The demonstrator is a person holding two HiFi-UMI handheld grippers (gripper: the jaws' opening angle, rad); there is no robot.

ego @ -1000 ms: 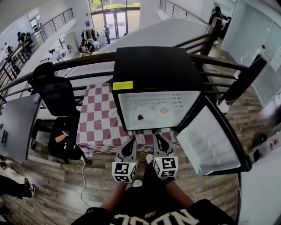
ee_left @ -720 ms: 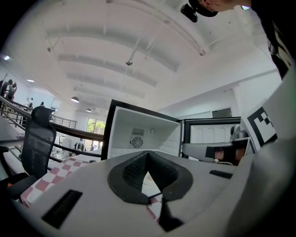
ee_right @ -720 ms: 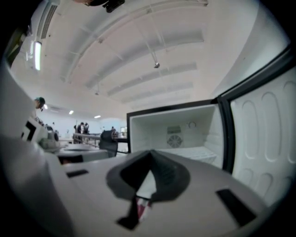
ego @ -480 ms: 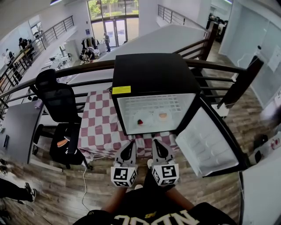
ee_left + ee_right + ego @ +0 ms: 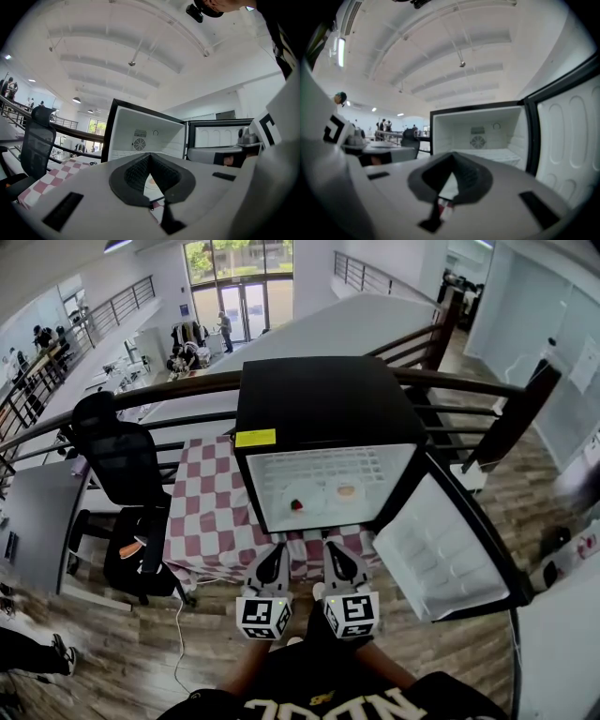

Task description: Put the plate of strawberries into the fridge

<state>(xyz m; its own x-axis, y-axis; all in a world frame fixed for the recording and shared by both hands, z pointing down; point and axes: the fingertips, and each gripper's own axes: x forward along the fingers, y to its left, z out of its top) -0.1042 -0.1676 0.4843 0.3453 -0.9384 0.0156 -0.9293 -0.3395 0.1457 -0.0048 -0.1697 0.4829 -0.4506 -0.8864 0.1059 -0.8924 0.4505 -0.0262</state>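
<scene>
A black mini fridge [image 5: 319, 399] stands open on the checkered table [image 5: 208, 512], with its door [image 5: 441, 542] swung out to the right. On the white floor inside lies a white plate with a red strawberry [image 5: 298, 505], and beside it on the right a second plate with something orange [image 5: 346, 491]. My left gripper [image 5: 274, 552] and right gripper [image 5: 334, 552] hang side by side just in front of the fridge opening, both shut and holding nothing. The empty white fridge cavity [image 5: 140, 136] shows beyond the left gripper [image 5: 149, 156] in its own view. The right gripper [image 5: 452, 155] faces the same fridge interior [image 5: 487, 133].
A black office chair [image 5: 120, 451] stands left of the table, and a grey desk [image 5: 33, 512] further left. A dark railing [image 5: 169, 385] runs behind the fridge. The open door blocks the right side. The floor below is wood.
The head view has shifted slightly. Both grippers stay side by side before the fridge, and the two plates inside have not moved.
</scene>
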